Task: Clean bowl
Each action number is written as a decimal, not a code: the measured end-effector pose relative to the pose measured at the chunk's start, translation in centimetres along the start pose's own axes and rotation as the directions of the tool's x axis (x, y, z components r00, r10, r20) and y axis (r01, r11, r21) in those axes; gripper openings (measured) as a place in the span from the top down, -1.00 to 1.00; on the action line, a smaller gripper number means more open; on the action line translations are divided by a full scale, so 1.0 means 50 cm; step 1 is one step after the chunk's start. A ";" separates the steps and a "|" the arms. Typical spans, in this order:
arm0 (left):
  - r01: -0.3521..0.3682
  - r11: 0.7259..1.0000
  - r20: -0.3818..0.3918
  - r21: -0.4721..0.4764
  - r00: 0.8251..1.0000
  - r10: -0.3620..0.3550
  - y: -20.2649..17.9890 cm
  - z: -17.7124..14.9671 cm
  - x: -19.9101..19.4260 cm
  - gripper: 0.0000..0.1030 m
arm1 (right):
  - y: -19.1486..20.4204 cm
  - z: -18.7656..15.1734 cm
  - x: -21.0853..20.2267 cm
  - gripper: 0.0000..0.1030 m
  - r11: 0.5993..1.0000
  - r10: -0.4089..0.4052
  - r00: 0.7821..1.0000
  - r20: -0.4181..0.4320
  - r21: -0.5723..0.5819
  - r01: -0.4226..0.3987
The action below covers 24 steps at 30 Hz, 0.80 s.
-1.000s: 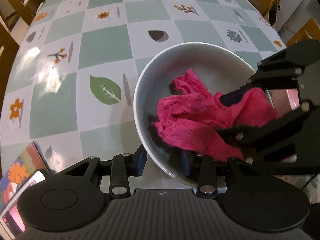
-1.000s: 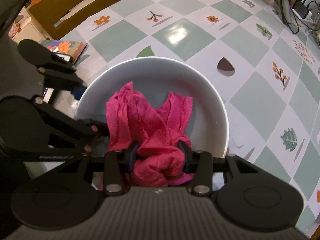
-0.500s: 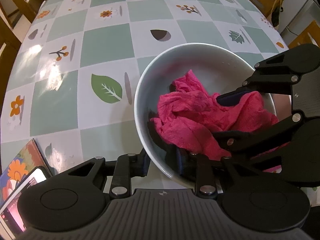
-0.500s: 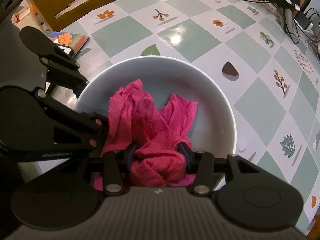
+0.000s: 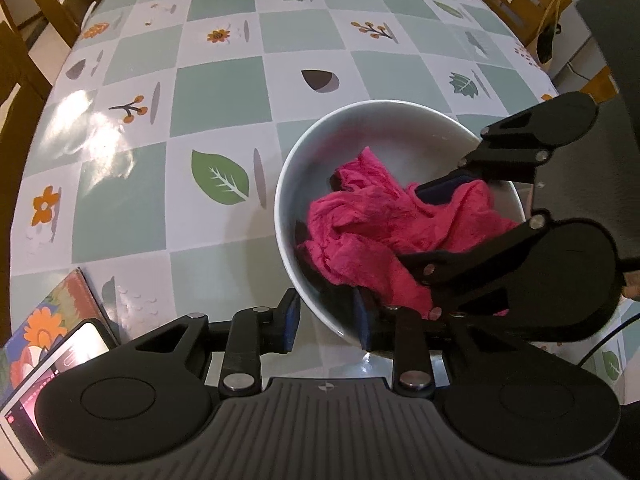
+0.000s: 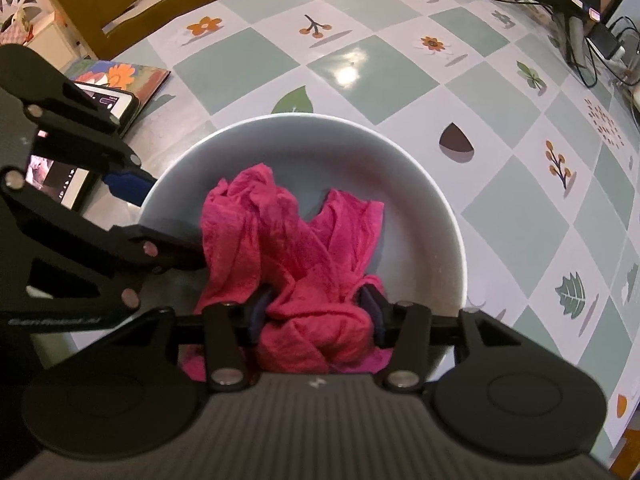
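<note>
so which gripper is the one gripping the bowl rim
The left gripper: its fingers straddle the white bowl rim, while the right gripper holds the pink cloth.

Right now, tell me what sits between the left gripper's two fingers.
The near rim of the white ceramic bowl: the left gripper straddles it, one finger outside, one inside beside the crumpled pink cloth. The left wrist view shows it.

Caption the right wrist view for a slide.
Right gripper bunches a pink cloth inside a white bowl on a checked tablecloth.
</note>
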<state>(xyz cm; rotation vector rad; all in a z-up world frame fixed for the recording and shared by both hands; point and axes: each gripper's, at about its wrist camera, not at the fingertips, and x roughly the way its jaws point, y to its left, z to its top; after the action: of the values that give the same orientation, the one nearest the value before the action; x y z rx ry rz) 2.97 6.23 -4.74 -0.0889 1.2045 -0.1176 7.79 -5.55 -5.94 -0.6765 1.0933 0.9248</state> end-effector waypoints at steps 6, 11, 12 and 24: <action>-0.003 1.000 0.019 0.003 1.000 0.003 -0.001 -0.005 -0.002 0.37 | -0.001 0.004 0.003 -0.01 1.000 0.014 1.000 -0.007 -0.022 -0.014; -0.017 1.000 0.041 0.005 0.999 0.017 -0.003 -0.011 -0.001 0.39 | -0.007 0.003 -0.005 0.34 0.999 0.051 0.999 0.000 0.006 -0.051; -0.018 1.000 0.043 0.006 0.999 0.017 -0.003 -0.012 0.000 0.39 | -0.009 0.002 -0.007 0.40 0.998 0.061 0.998 0.003 0.023 -0.062; -0.008 1.000 0.054 0.008 0.998 0.007 0.005 -0.013 0.011 0.39 | -0.034 -0.022 -0.135 0.53 0.983 0.018 0.991 0.132 0.179 -0.041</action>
<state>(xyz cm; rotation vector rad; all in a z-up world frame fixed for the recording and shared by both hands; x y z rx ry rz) 2.58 6.37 -5.52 -0.0795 1.1499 -0.1130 7.68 -9.19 0.11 -0.4451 1.0585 0.8703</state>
